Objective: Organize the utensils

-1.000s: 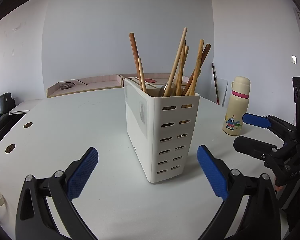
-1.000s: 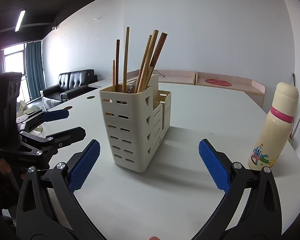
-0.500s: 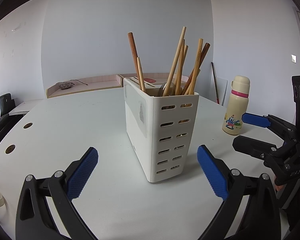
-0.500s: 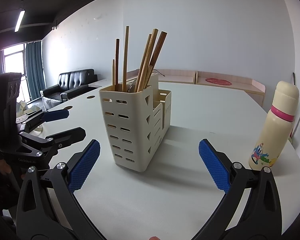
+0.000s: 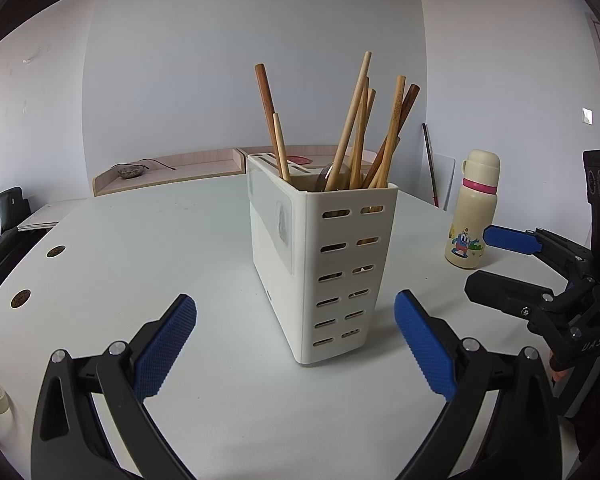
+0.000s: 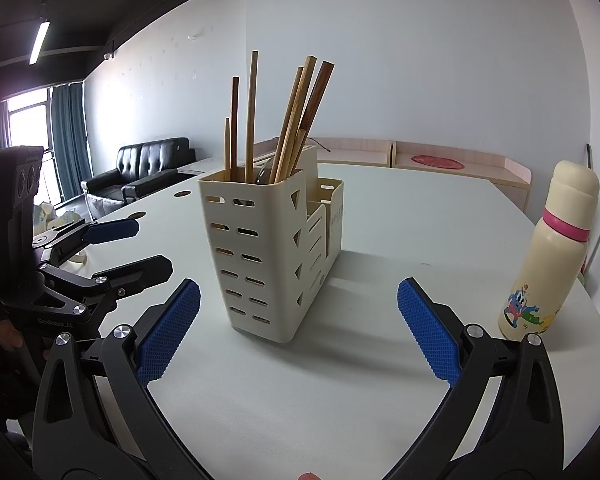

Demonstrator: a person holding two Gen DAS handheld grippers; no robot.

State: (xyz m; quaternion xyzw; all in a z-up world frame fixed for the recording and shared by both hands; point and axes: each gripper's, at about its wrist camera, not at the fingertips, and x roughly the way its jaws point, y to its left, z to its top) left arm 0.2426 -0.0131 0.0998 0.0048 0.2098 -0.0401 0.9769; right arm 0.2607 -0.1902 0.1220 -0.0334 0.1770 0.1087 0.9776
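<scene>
A cream slotted utensil holder (image 5: 320, 268) stands upright on the white table (image 5: 140, 248); it also shows in the right wrist view (image 6: 268, 256). Several wooden chopsticks (image 5: 356, 128) and a metal spoon (image 5: 328, 178) stand in its tall compartment; the chopsticks also show in the right wrist view (image 6: 296, 116). My left gripper (image 5: 296, 334) is open and empty, just short of the holder. My right gripper (image 6: 300, 328) is open and empty, facing the holder from the other side. Each gripper appears in the other's view: the right (image 5: 508, 260), the left (image 6: 136, 246).
A cream bottle with a pink band (image 5: 472, 208) stands on the table right of the holder, also in the right wrist view (image 6: 552, 256). Cable holes (image 5: 56, 251) dot the table's left part. A black sofa (image 6: 140, 172) and low wooden shelves (image 6: 420, 156) stand beyond.
</scene>
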